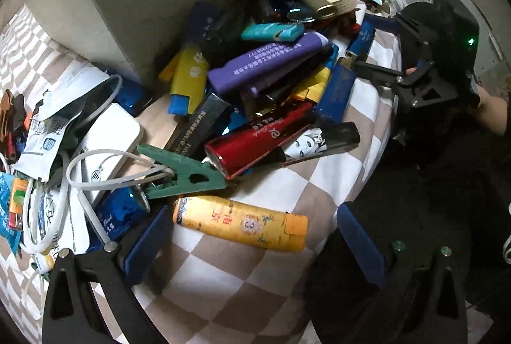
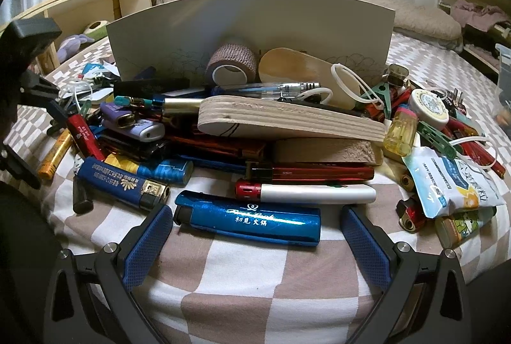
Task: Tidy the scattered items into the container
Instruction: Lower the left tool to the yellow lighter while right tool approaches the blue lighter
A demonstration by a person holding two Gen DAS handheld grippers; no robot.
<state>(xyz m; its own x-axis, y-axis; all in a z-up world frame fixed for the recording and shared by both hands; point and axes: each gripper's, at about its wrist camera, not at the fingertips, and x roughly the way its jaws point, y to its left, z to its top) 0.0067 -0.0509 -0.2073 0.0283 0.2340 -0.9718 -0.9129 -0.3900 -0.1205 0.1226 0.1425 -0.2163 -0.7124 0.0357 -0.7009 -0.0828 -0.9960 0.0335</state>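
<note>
Both wide open, gripping nothing. Right hand-held gripper (image 2: 255, 235) low over the checked bed sheet (image 2: 242, 289), shiny blue lighter (image 2: 249, 221) lying between its blue pads (image 2: 148, 248). Left hand-held gripper (image 1: 255, 245) just short of the yellow lighter (image 1: 241, 222). Lighter pile heaped against the white container (image 2: 249, 34), outside it.

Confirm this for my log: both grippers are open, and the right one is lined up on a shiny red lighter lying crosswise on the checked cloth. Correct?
Not quite. The lighter between the right gripper's open fingers is shiny blue, not red, as the right wrist view shows. The rest holds: it lies crosswise on the checked cloth, and the left gripper is open too.
</note>
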